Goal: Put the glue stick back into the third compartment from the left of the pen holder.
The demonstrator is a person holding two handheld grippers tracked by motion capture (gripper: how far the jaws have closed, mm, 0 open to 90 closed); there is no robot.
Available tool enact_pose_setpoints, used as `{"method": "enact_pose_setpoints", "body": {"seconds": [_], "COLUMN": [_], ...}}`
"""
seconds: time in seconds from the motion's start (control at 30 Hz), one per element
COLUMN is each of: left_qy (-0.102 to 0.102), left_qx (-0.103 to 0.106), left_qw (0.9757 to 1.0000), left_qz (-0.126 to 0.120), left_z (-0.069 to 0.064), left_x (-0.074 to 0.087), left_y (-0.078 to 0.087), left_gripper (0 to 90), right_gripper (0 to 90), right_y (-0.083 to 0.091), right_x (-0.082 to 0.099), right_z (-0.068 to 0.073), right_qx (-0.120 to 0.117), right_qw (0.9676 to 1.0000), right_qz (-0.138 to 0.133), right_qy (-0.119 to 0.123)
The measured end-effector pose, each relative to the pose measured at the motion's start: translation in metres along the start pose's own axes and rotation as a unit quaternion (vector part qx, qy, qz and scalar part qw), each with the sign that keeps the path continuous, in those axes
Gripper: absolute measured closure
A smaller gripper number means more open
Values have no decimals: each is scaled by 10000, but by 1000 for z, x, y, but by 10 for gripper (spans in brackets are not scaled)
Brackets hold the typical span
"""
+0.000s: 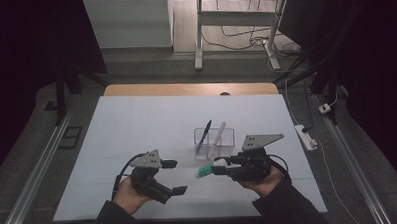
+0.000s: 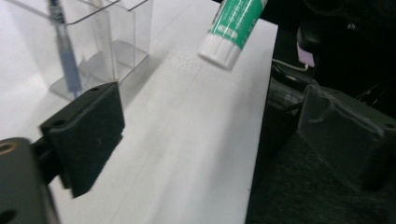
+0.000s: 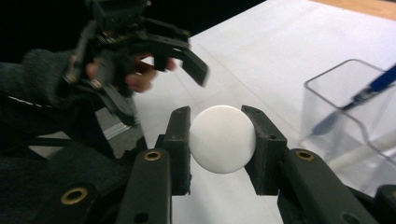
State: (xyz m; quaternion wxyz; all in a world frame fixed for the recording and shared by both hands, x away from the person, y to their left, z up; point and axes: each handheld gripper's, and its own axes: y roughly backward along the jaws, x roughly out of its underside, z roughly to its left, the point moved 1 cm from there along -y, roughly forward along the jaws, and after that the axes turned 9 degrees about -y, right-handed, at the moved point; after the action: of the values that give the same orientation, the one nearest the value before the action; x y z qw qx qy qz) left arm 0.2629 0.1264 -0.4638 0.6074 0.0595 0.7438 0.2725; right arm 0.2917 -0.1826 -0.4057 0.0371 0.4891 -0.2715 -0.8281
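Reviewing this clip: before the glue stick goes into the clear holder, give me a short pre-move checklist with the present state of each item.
1. Right gripper clamps the glue stick: ok, both jaws press on its white end.
2. Left gripper clear of the stick: ok, jaws wide apart, nothing between them.
3. Clear holder upright on the white sheet: ok.
4. Free room in the holder: cannot tell; a blue pen and a white pen already lean inside.
5. Path from stick to holder unobstructed: ok, the holder stands just beyond the stick.
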Motion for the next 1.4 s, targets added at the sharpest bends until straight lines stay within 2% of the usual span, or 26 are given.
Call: {"method": "enact_pose_setpoints", "body": {"seconds": [0.27, 0.4, 0.63, 0.73, 0.97, 1.13, 1.27, 1.4], "left_qy": [305, 391, 582, 657, 894, 950, 1021, 1109], "left_qx": [-453, -703, -984, -1159, -1558, -1831, -1945, -2045], "left_qw": [9985, 9967, 9934, 9911, 9836, 9776, 9738, 9705], "left_qz": [-103, -43, -44, 14, 162, 424, 579, 627], "left_z": [1, -2, -5, -7, -10, -14, -17, -19], "left_x": [17, 28, 45, 52, 69, 79, 88, 92], "left_y": [38, 55, 81, 92, 115, 126, 133, 138], "left_gripper": [3, 0, 0, 0, 0, 0, 0, 0], "right_gripper": [650, 650, 650, 650, 650, 650, 650, 650], "right_y": [12, 13, 15, 18, 26, 28, 26, 24], "right_x": [-5, -5, -10, -13, -17, -19, -22, -25], "right_z": [-7, -10, -16, -20, -34, -42, -50, -57], "right_qx": [330, 497, 846, 1033, 1395, 1630, 1851, 1983], "right_qw": [9994, 9987, 9964, 9946, 9902, 9866, 9827, 9801], "right_qz": [-94, -60, -4, -25, -68, -98, -76, -68], "right_qy": [-22, -3, 56, 28, -38, -24, -38, -55]}}
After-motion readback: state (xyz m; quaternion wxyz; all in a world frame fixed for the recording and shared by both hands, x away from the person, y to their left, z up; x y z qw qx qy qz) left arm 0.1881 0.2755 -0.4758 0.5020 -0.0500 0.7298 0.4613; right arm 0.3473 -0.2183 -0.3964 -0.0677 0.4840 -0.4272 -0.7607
